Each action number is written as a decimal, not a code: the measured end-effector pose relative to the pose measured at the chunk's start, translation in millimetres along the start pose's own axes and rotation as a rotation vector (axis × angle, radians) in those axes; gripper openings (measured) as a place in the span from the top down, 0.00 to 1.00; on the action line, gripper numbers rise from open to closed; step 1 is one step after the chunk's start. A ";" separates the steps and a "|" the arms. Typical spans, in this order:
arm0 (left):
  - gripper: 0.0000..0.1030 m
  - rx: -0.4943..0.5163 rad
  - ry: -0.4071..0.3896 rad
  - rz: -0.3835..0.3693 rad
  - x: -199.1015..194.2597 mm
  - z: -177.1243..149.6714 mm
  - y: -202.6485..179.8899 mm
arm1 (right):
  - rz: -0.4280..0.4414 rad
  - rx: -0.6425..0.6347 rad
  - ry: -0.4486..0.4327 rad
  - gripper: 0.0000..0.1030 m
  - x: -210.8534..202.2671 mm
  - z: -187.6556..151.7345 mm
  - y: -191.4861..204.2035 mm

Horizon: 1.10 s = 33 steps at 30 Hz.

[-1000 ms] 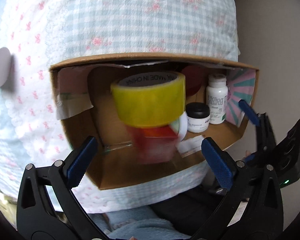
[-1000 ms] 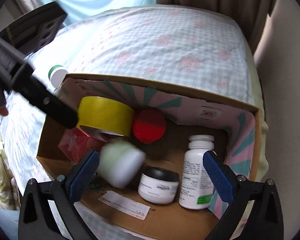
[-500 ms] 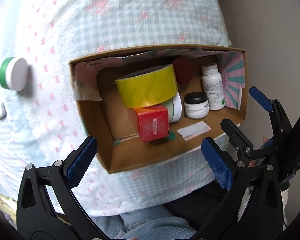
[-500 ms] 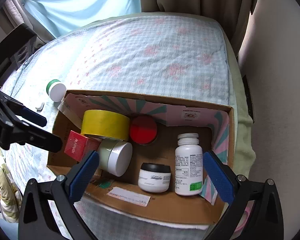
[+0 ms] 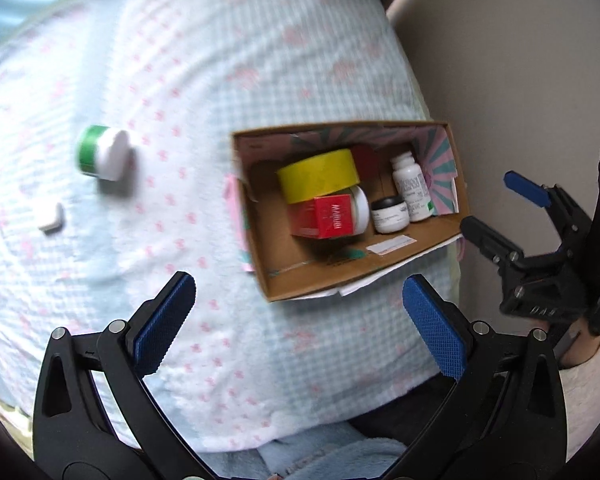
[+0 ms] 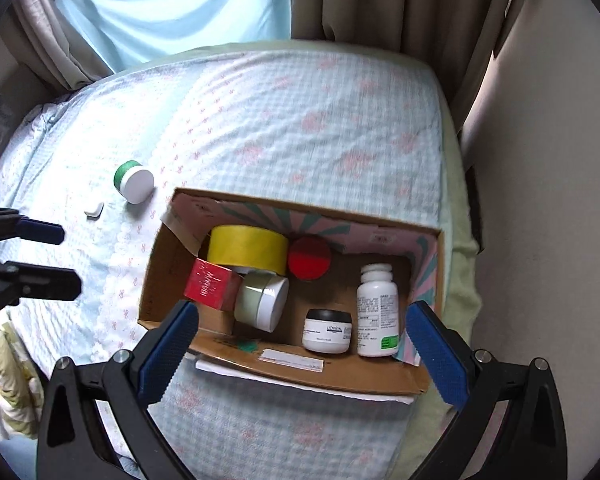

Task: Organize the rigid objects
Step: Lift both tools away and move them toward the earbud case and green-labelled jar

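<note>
Hovering above the bed [image 6: 300, 112], the left tool [image 5: 298, 322] and right tool [image 6: 302, 346] both gaped wide, holding nothing. A cardboard box [image 6: 300, 372] held yellow tape [image 6: 246, 248], a red carton [image 6: 210, 286] and a white bottle [image 6: 376, 312]. A green-banded jar [image 6: 134, 182] lay well apart on the bedspread.

Matt cardboard box [image 6: 306, 374], glossy yellow tape roll [image 6: 247, 249], soft woven gingham bedspread [image 6: 300, 120], smooth plastic bottle [image 6: 377, 312]

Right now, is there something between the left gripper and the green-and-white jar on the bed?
Nothing visible: only bare bedspread lies between the open left gripper and the green-and-white jar. A small white piece lies beside it.
</note>
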<state>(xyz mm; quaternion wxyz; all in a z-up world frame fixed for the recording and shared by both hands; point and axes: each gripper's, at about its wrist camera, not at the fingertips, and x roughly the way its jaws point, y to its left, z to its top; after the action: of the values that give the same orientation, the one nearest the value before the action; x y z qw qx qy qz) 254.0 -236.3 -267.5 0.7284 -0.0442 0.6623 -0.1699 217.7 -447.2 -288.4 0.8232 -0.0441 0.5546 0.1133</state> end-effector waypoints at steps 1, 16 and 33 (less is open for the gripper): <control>0.01 -0.003 -0.025 0.011 -9.0 -8.4 5.3 | -0.007 -0.008 -0.008 0.00 -5.8 0.9 6.4; 0.01 -0.125 -0.333 0.182 -128.0 -98.5 140.7 | 0.050 -0.009 -0.162 0.00 -83.8 25.9 137.8; 0.01 -0.359 -0.382 0.239 -79.2 -98.2 286.6 | 0.113 -0.274 -0.115 0.00 9.3 107.5 256.7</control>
<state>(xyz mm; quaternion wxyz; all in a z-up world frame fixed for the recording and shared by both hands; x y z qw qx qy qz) 206.9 72.7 -286.9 0.8354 -0.1252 0.5330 0.0482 257.7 -175.5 -242.4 0.8322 -0.1181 0.4874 0.2364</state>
